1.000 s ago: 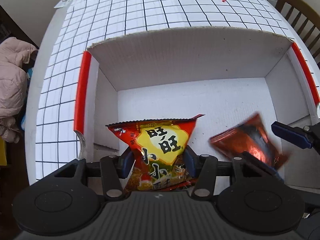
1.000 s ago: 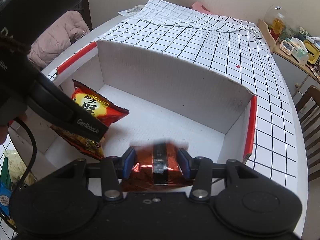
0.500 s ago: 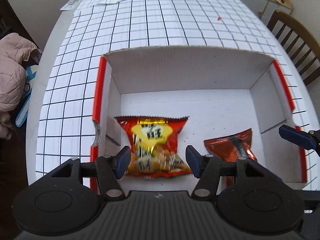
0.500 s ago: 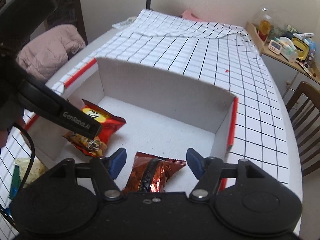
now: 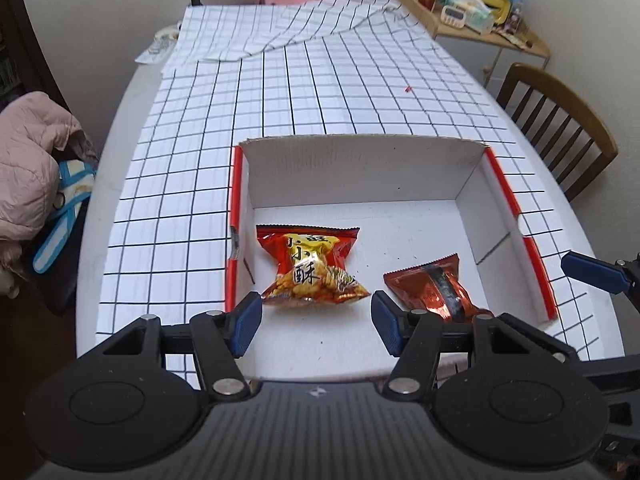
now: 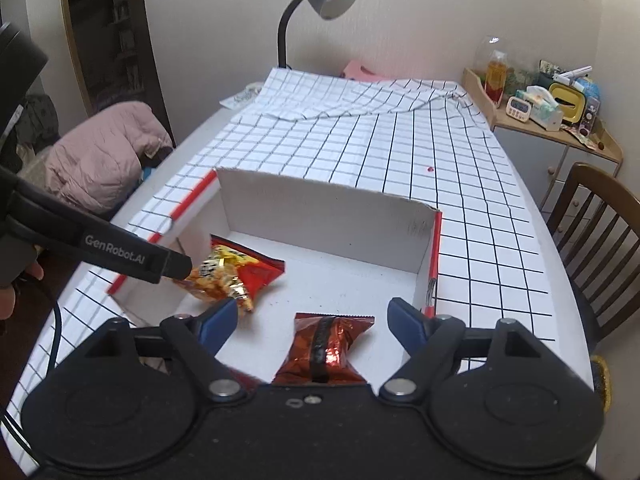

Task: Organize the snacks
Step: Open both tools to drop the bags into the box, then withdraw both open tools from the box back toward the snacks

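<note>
Two snack packs lie flat on the floor of the white box [image 5: 360, 168], apart from each other. The yellow-red pack [image 5: 312, 266] lies toward the box's left wall, its crimped top edge pointing to the far wall. The dark red pack [image 5: 430, 286] lies to its right, nearer the front, with a dark seam running down its middle. In the right wrist view the same dark red pack [image 6: 326, 346] lies directly ahead of the camera, and the yellow-red pack [image 6: 232, 276] lies to its left.

The left gripper [image 5: 316, 322] is spread wide and holds nothing; it is above the front of the box, with the yellow-red pack showing between its blue fingertips. The right gripper [image 6: 312, 320] is likewise spread wide and empty, with the dark red pack between and below its fingertips.

The box has red-trimmed side edges and stands on a table covered with a white checked cloth [image 5: 320, 92]. A wooden chair [image 5: 560, 120] stands at the table's right side. A pink jacket [image 6: 104, 152] lies to the left. A grey desk lamp [image 6: 320, 0] stands at the far end of the table, and a shelf [image 6: 552, 120] of small items stands by the wall.
</note>
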Motion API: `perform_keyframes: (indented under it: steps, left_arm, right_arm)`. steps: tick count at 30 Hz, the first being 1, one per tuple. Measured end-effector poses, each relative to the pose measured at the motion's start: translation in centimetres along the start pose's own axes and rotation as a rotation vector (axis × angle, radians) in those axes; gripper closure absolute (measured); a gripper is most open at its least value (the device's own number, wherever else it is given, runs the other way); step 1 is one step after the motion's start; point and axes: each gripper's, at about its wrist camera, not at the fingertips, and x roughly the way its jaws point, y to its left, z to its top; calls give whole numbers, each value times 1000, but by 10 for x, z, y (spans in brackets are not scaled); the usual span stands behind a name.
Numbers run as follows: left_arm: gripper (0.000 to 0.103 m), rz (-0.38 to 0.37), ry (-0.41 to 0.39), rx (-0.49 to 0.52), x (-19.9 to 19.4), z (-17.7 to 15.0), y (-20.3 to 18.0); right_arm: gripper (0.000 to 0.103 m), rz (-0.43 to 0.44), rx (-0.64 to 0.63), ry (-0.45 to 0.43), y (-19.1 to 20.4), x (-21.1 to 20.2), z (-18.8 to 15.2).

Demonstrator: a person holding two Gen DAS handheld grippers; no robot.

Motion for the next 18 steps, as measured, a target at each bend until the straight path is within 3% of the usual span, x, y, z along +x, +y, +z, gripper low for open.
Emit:
perform_keyframes:
  steps: [11,15,18]
  left_arm:
    - [43,-42,-96,20,-54,-39,6]
    - [43,-63,-118,11,-67,-57,12]
    - [32,-59,-146,-6,-77,-72,16]
  right_arm:
    - [17,13,43,-60,14,-46,-19]
    - [10,17,51,-90,19,-66,-29]
    - [9,24,58,-108,21,-77,-35]
